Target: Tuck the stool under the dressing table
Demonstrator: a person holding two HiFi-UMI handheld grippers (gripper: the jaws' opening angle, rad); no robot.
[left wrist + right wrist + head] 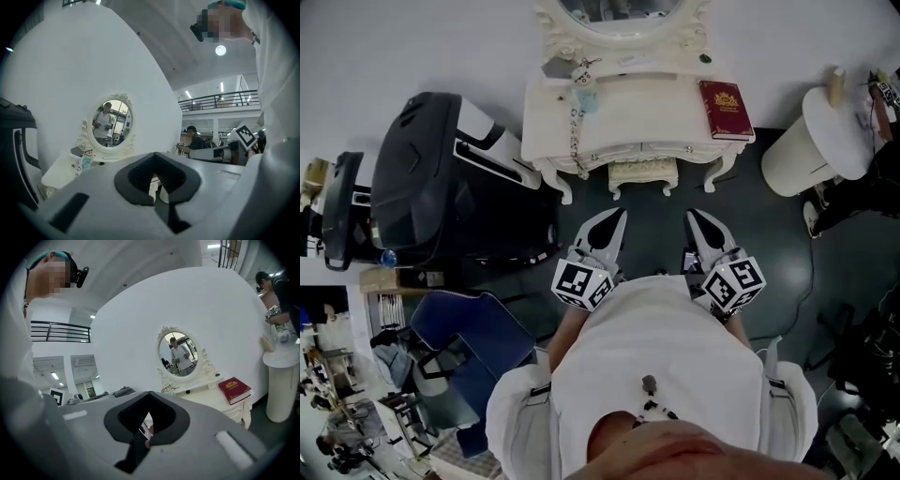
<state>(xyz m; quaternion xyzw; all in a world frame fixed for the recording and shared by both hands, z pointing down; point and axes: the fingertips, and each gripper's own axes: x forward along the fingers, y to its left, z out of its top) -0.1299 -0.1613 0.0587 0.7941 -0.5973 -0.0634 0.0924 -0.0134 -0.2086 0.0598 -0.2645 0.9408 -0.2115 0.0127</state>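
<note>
claws: left gripper [616, 215] and right gripper [697, 216] are pinching shut, holding nothing | stool [642, 174]: sitting under the dressing table [623, 127] at 12 o'clock | risk: a hard push may be bumping the table, knocking the red book [726, 109] off

Under dressing table [661, 105]: stool [642, 172]. On its right end: book [726, 110]. At its back: mirror [619, 11]. Left of it: massage chair [422, 178]. Right of it: round stand [825, 141].

No legible text, number or brand is noted in any view. Gold emblem on red book [727, 110], laid on dressing table [647, 103], upper centre-right of head view: lettering too small to be read. Marker cubes [582, 284], lower centre: coded square patterns only, no characters
</note>
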